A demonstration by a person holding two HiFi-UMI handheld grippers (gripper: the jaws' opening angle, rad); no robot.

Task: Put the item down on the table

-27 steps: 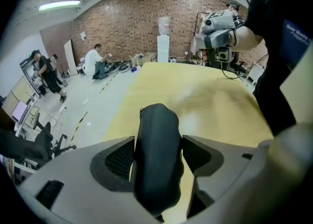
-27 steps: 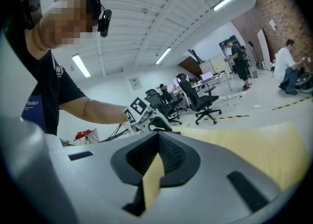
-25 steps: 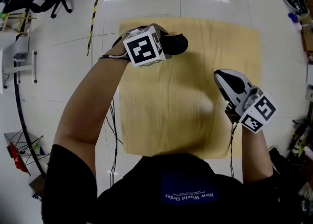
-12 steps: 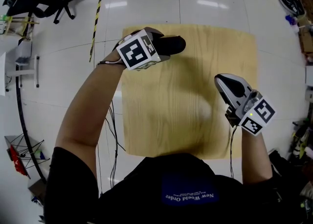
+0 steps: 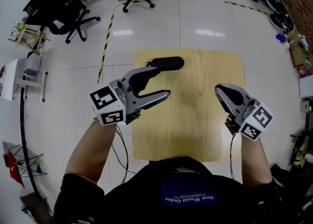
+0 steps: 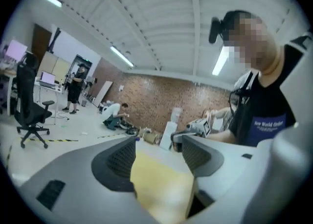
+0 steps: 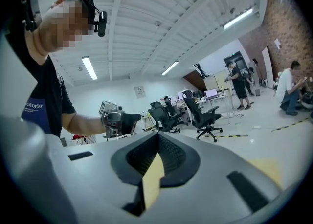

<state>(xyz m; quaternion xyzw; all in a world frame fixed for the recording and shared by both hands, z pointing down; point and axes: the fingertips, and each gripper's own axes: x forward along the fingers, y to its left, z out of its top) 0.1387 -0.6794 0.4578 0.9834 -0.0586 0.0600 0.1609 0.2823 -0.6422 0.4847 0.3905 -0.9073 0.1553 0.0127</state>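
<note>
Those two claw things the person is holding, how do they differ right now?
The left gripper has its jaws wide apart; the right gripper has its jaws closed together. The left gripper points sideways across the table, while the right gripper points away from the person, toward the table's far edge. Both are grey and hold nothing.

We read what looked like "New World Order" in small white letters on the blue rectangular patch [image 5: 189,192] of the person's black shirt [image 5: 142,196].

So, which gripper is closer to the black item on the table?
Left. The left gripper, open, is just on the person's side of the black item, with one jaw tip close to it. The right gripper, shut, is farther off to its right.
</note>
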